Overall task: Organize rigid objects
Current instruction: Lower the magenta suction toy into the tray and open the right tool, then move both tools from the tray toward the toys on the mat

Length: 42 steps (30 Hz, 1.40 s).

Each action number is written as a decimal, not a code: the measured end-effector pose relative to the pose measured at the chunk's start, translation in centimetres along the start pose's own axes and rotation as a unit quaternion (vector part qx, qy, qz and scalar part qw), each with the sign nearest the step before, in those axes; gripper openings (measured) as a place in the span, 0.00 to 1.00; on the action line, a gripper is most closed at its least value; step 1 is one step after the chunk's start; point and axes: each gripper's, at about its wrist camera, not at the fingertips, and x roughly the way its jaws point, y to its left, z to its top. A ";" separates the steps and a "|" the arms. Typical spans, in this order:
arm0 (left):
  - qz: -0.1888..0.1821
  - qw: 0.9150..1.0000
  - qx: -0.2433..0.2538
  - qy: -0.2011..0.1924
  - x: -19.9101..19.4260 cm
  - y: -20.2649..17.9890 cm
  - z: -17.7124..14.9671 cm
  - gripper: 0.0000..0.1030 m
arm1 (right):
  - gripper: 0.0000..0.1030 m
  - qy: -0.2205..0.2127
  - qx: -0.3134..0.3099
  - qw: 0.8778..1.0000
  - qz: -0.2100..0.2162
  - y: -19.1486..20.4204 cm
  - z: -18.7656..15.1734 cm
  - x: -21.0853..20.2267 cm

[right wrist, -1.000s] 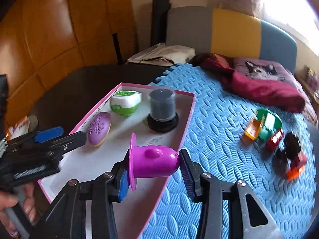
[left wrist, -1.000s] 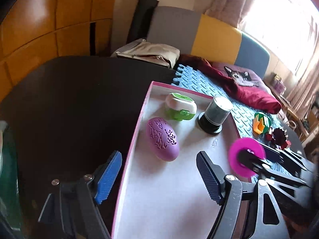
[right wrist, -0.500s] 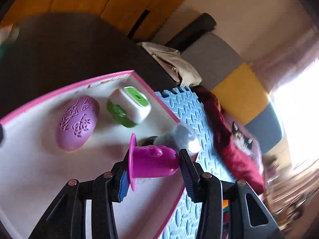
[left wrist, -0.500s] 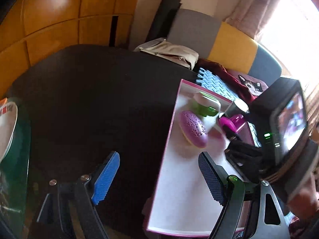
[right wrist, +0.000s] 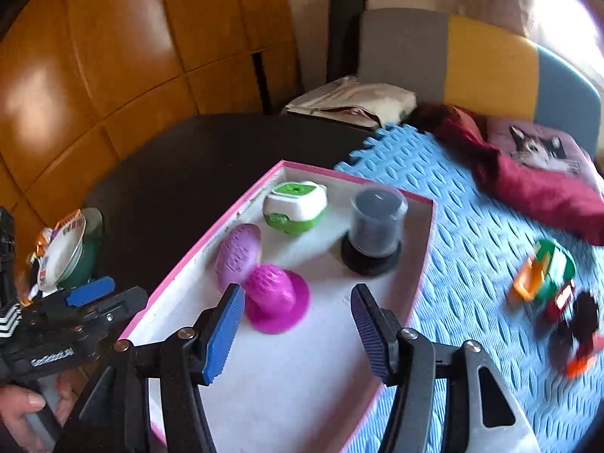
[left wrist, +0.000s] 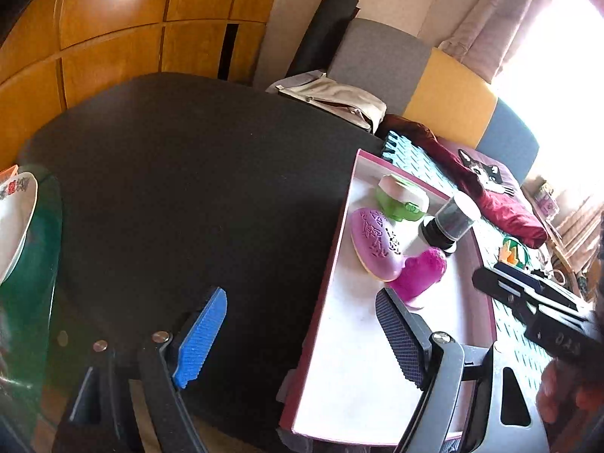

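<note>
Hovering over the near part of the pink-rimmed tray (right wrist: 422,264), jaws of the right gripper (right wrist: 294,324) opening, nothing between them. Standing on its flange on the tray floor, the magenta toy (right wrist: 273,296), just beyond the pads and touching the purple egg-shaped piece (right wrist: 238,253) on its left. Sitting farther back, the green-and-white box (right wrist: 294,205) and the clear cylinder on a black base (right wrist: 375,230). Hanging left of the tray over the dark table (left wrist: 188,188), the left gripper (left wrist: 302,336), wide apart and empty.
</note>
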 end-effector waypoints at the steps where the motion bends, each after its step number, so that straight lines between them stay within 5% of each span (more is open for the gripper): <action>1: -0.001 1.000 0.001 -0.002 -0.1 -0.1 -0.1 0.80 | 0.58 0.005 0.001 1.000 -0.002 -0.1 -0.2 0.0; 4: -0.006 1.000 0.005 -0.003 -0.3 -0.6 -0.1 0.80 | 0.58 0.032 0.009 0.999 0.003 0.3 -0.9 0.8; 9: -0.006 1.000 0.013 -0.004 -0.7 -1.0 -0.3 0.80 | 0.37 0.069 0.003 0.998 0.000 1.9 -0.9 3.4; 13: -0.005 1.000 0.014 0.002 -0.8 -0.8 -0.3 0.80 | 0.32 0.074 0.023 0.997 -0.014 1.6 0.3 5.7; 19: -0.005 1.000 0.004 0.005 -0.9 -0.4 -0.3 0.80 | 0.31 0.047 0.056 0.997 0.013 0.0 1.7 6.3; 25: -0.014 1.000 0.009 0.013 -0.6 -1.4 -0.6 0.80 | 0.32 -0.007 0.051 0.997 0.055 0.0 1.1 2.1; 42: -0.117 0.985 0.115 0.051 -1.1 -11.1 -3.1 0.87 | 0.34 -0.023 0.115 0.989 -0.086 -7.9 -7.0 -4.2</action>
